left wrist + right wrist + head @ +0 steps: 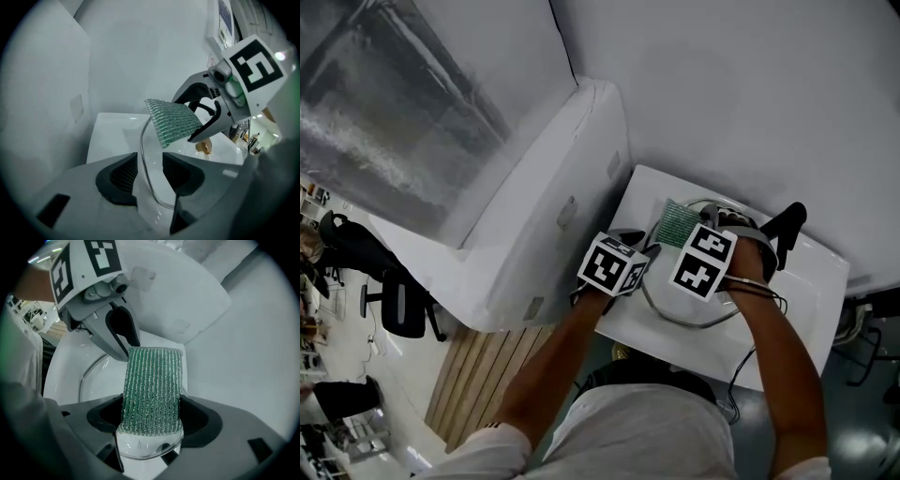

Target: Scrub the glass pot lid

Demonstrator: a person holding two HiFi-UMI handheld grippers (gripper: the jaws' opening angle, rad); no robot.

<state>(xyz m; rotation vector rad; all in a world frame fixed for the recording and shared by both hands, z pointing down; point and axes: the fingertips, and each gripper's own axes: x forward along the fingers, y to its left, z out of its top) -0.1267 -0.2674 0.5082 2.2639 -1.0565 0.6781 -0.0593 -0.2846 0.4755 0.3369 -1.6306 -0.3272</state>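
White walls and a slanted white panel (553,225) stand left of a white basin (811,281). At the basin's left side the left gripper (150,174) has its jaws spread wide, and the metal rim of the glass pot lid (152,192) runs between the pads without being pinched. Further right, the right gripper (151,417) is clamped on a green scouring pad (152,380), held at the lid's rim

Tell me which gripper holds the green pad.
The right gripper: its jaws clamp the pad; the left gripper stands open around the lid.
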